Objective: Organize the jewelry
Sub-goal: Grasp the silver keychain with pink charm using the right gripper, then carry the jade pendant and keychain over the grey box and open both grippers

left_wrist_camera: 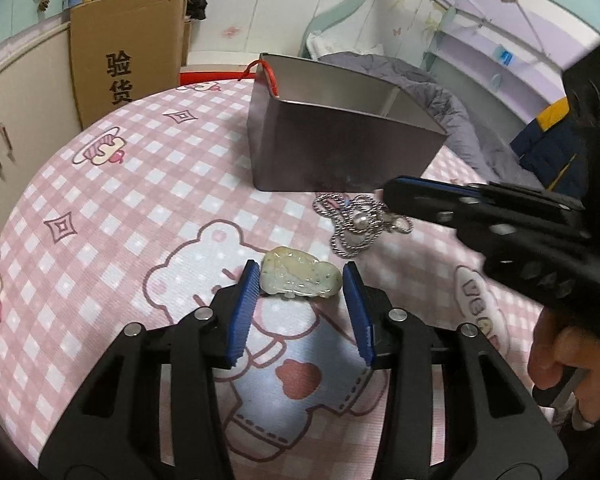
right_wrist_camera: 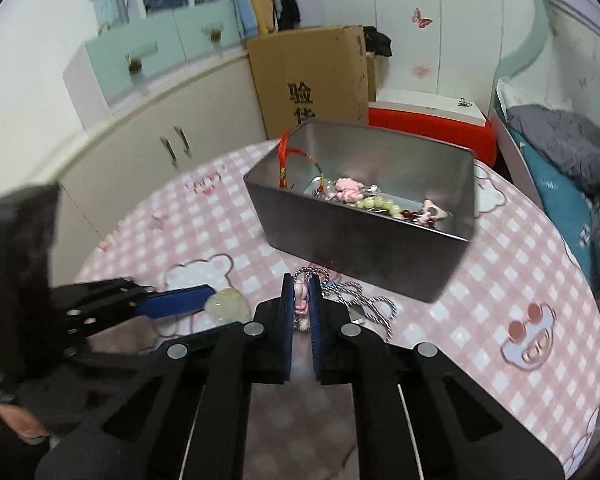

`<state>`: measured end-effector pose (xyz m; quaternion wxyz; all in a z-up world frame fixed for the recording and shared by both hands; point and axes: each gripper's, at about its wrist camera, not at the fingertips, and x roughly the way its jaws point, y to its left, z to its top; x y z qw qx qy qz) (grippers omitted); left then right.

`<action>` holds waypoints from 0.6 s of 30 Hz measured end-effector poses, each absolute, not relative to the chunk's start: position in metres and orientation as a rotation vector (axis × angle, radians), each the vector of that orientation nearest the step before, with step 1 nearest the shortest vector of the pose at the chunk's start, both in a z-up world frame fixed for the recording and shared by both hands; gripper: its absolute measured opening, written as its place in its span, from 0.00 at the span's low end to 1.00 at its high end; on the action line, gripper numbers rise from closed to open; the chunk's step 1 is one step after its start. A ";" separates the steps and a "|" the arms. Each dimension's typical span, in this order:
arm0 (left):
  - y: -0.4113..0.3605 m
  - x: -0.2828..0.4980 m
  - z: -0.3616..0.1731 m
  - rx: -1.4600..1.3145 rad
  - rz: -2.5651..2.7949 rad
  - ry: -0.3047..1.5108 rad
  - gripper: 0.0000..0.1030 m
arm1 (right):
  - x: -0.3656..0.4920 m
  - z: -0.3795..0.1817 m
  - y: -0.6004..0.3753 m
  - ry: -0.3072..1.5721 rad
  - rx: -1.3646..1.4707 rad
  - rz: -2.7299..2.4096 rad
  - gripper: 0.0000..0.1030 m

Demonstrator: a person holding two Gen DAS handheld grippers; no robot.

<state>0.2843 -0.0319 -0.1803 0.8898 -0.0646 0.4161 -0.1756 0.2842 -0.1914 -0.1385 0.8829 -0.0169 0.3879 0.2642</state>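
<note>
A pale green-white jade pendant [left_wrist_camera: 300, 276] lies on the pink checked tablecloth [left_wrist_camera: 140, 200]. It sits between the fingertips of my left gripper [left_wrist_camera: 302, 280], and both blue pads touch its ends. My right gripper [right_wrist_camera: 300, 286] is shut on a small pink charm [right_wrist_camera: 300, 300] attached to a silver chain [right_wrist_camera: 364, 304], which lies coiled on the cloth just in front of the metal tin. In the left wrist view the right gripper [left_wrist_camera: 386, 196] reaches in from the right over the chain [left_wrist_camera: 352, 228]. The open grey tin [right_wrist_camera: 360, 248] holds beads, pink charms and a red cord.
A cardboard box [right_wrist_camera: 312, 80] stands behind the round table, with beige cabinets [right_wrist_camera: 160, 152] to its left and a red-and-white box [right_wrist_camera: 432, 124] to its right. A bed with grey bedding [right_wrist_camera: 572, 152] lies to the right. A person's hand [left_wrist_camera: 552, 352] holds the right gripper.
</note>
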 end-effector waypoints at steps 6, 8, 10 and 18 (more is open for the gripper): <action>-0.025 0.278 -0.177 -0.134 -0.396 0.852 0.08 | 0.266 -0.109 -0.222 0.760 0.053 0.569 0.06; -0.022 0.274 -0.175 -0.130 -0.413 0.853 0.08 | 0.260 -0.103 -0.227 0.747 0.059 0.565 0.06; -0.023 0.273 -0.174 -0.116 -0.415 0.846 0.09 | 0.256 -0.100 -0.232 0.739 0.066 0.567 0.06; -0.046 0.272 -0.165 -0.009 -0.336 0.781 0.90 | 0.249 -0.108 -0.237 0.749 0.081 0.582 0.06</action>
